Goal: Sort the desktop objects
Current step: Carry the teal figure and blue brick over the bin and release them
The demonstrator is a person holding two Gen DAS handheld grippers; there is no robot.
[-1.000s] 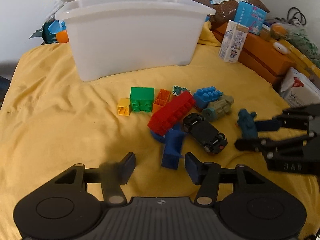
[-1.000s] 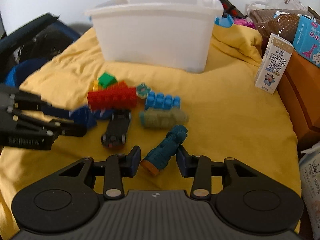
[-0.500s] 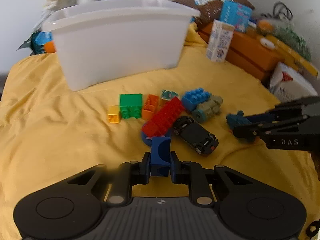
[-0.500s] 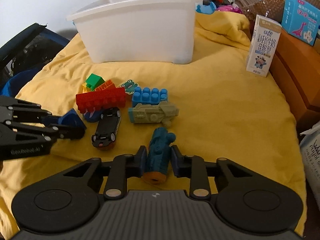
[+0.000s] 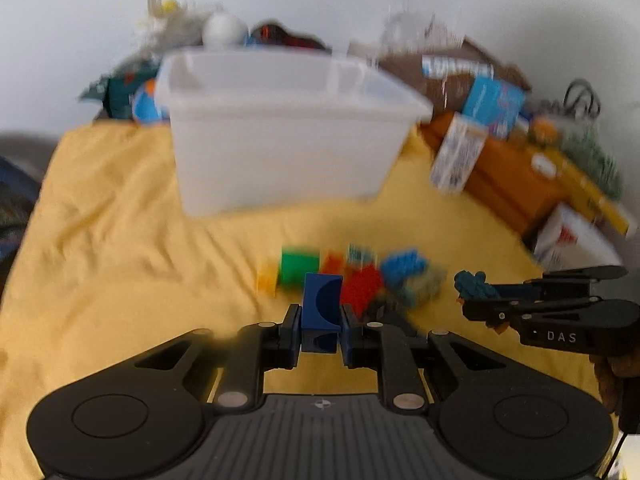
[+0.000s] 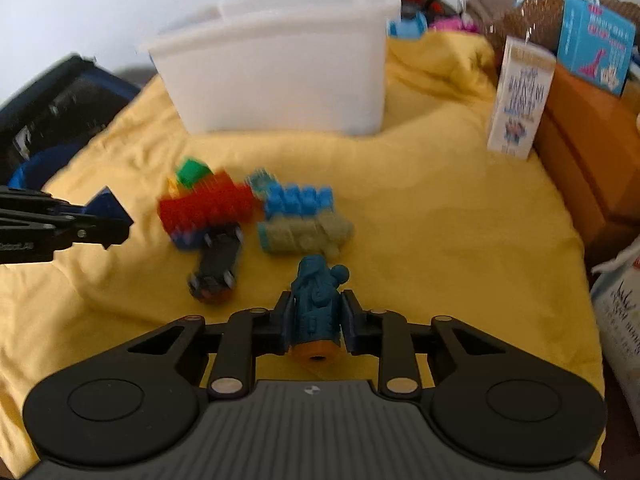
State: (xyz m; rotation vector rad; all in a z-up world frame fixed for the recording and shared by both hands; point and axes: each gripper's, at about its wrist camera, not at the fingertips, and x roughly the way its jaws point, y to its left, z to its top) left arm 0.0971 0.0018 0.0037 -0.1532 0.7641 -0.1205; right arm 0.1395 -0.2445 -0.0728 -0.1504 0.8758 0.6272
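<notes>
The left gripper (image 5: pixel 320 330) pinched a blue block (image 5: pixel 322 306) upright between its fingers, lifted off the yellow cloth (image 5: pixel 120 240), in front of the white bin (image 5: pixel 280 152). The right gripper (image 6: pixel 316 322) was clamped on a teal toy (image 6: pixel 316 304) with an orange base pointing back toward the camera, also held above the cloth. The remaining toys lay together on the cloth between the grippers and the bin: a red brick (image 6: pixel 208 208), green block (image 6: pixel 192 172), light-blue brick (image 6: pixel 300 200), olive vehicle (image 6: pixel 304 234) and black car (image 6: pixel 218 266), while a carton (image 6: pixel 520 100) stood well off to the right.
</notes>
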